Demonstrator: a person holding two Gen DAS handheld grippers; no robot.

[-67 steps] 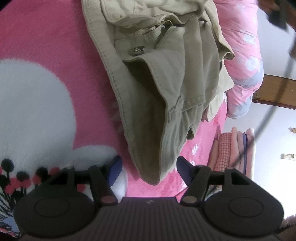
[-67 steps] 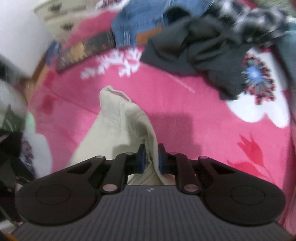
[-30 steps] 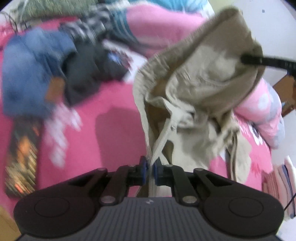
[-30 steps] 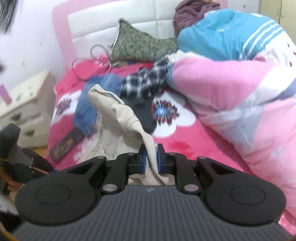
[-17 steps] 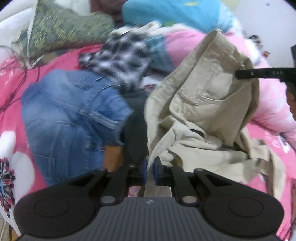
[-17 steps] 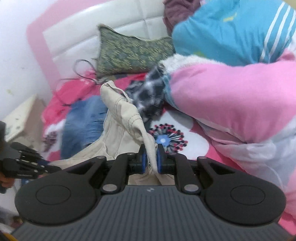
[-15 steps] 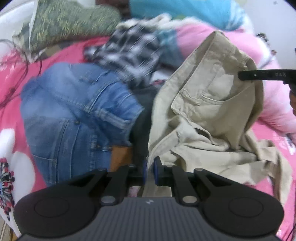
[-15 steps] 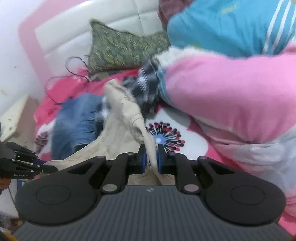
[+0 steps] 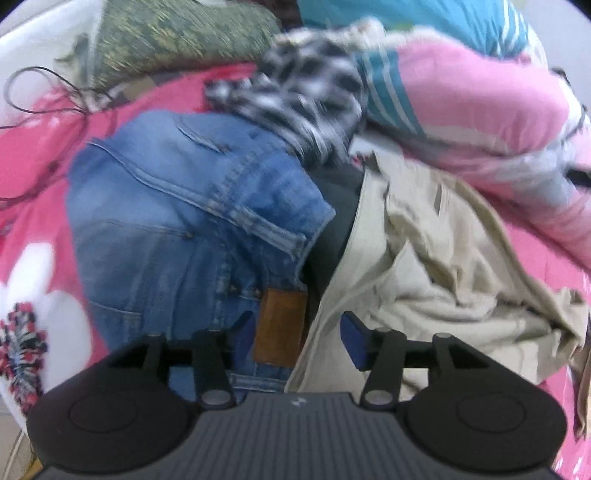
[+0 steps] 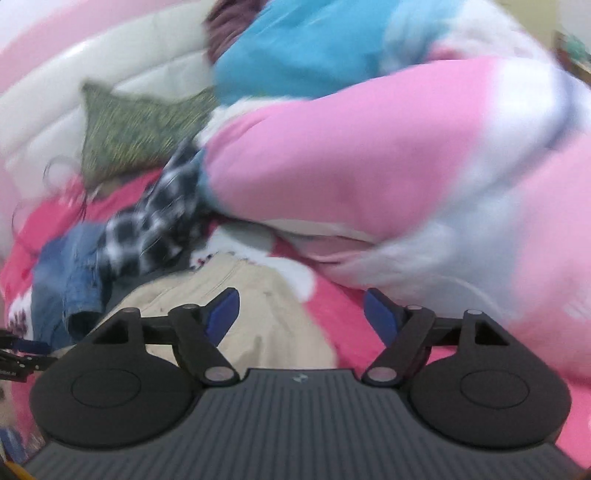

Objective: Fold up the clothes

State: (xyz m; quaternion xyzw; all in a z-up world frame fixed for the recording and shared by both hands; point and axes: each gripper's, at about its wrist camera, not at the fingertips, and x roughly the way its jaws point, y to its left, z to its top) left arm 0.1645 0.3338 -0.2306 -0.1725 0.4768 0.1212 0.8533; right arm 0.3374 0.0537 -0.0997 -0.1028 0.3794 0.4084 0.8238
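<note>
Bedding fills both wrist views: a pink floral bedspread under a heaped pink-and-white duvet with a blue-striped section, and a green patterned cushion against the white padded headboard. Across the middle lies a jumble of unfolded laundry: blue jeans with a brown leather patch, a black-and-white checked garment partly on top of them, and something dark between the jeans and the khaki trousers. The trousers, the garment in hand for this task, lie crumpled on the bedspread to the right of the jeans, one edge overlapping the dark item, waistband and pocket in loose ridges and not laid flat. The left gripper hovers over the seam where the trousers meet the jeans, its jaws opening, the blue pads clear of cloth on both sides. The right gripper hangs above the far end of the trousers, its jaws also opening and nothing pinched between them. Judging from the rumpled heap, no fold has been made yet: the trousers appear only to have been set down for spreading, and smoothing, folding and the rest of the pile all remain.
</note>
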